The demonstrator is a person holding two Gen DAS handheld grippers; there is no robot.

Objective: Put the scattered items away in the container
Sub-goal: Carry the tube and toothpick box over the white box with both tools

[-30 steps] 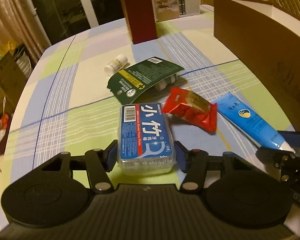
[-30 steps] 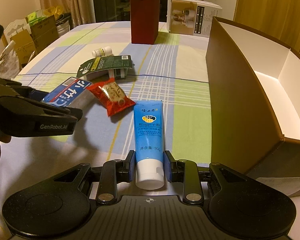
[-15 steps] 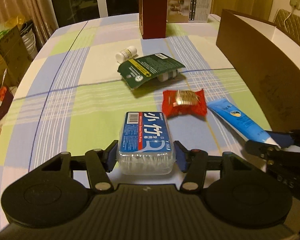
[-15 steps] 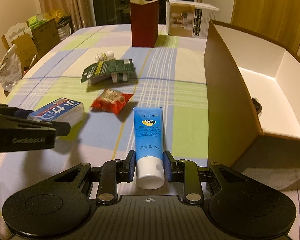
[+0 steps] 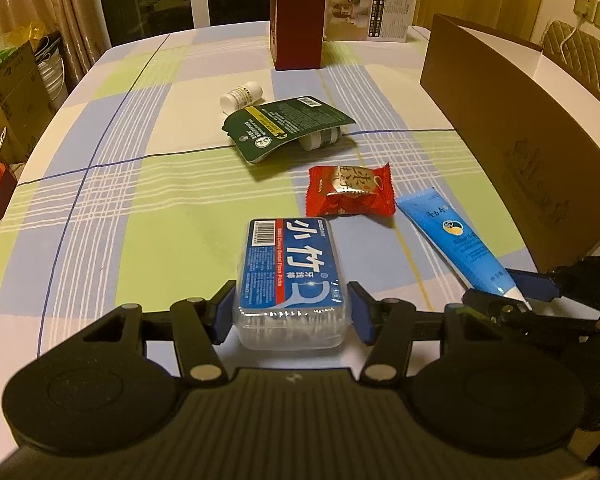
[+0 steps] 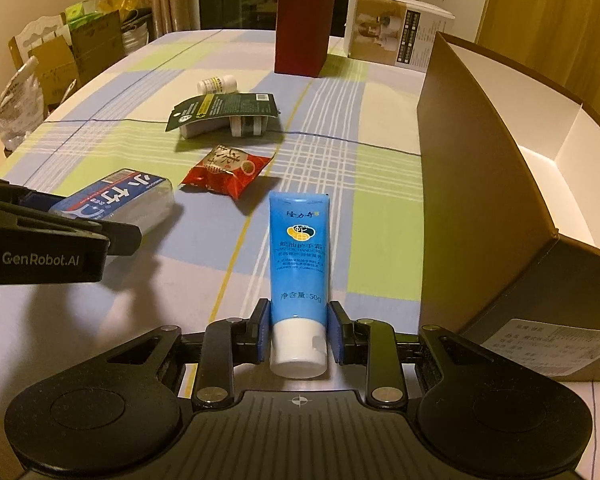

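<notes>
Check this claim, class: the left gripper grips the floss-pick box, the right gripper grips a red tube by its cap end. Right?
Not quite. The tube in the right gripper is blue, as the right wrist view shows; the red item is the snack packet on the table. The left gripper does grip the floss-pick box.

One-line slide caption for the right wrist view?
Right gripper clamps blue tube beside open brown box; left gripper holds floss-pick box.
</notes>
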